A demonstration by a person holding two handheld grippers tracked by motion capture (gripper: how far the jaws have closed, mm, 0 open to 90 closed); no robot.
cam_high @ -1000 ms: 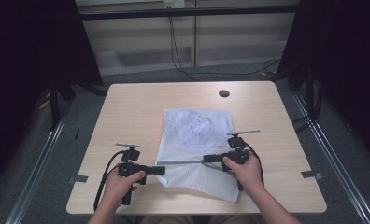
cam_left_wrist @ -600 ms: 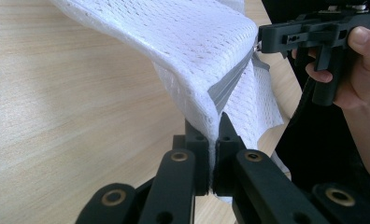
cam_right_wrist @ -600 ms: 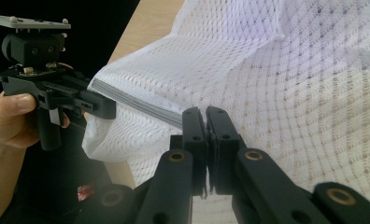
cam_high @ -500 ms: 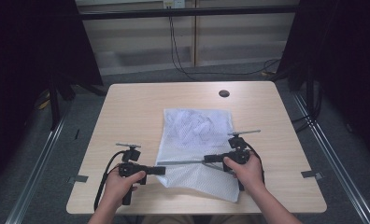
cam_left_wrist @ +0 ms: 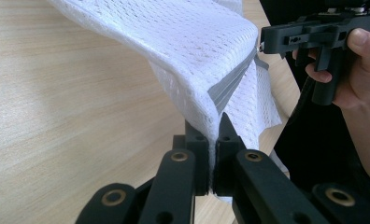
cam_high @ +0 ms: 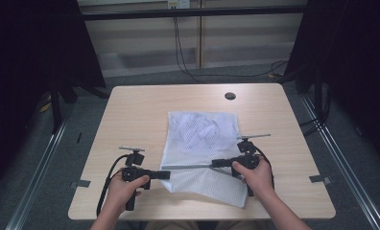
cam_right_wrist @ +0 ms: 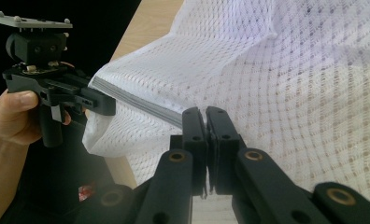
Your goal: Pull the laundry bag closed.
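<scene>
On the tabletop [cam_high: 130, 110], the white mesh bag [cam_high: 200, 143] lies near the front edge, its grey zipper strip [cam_high: 190, 167] seemingly pulled taut between left claw [cam_high: 165, 175] and right claw [cam_high: 216, 164], both clenched on it.

Comparison of the high view with the two earlier pictures finds no change. Nothing on the table has shifted, turned, risen or settled in the interval, and no item has come into or left the scene. No change to record.
</scene>
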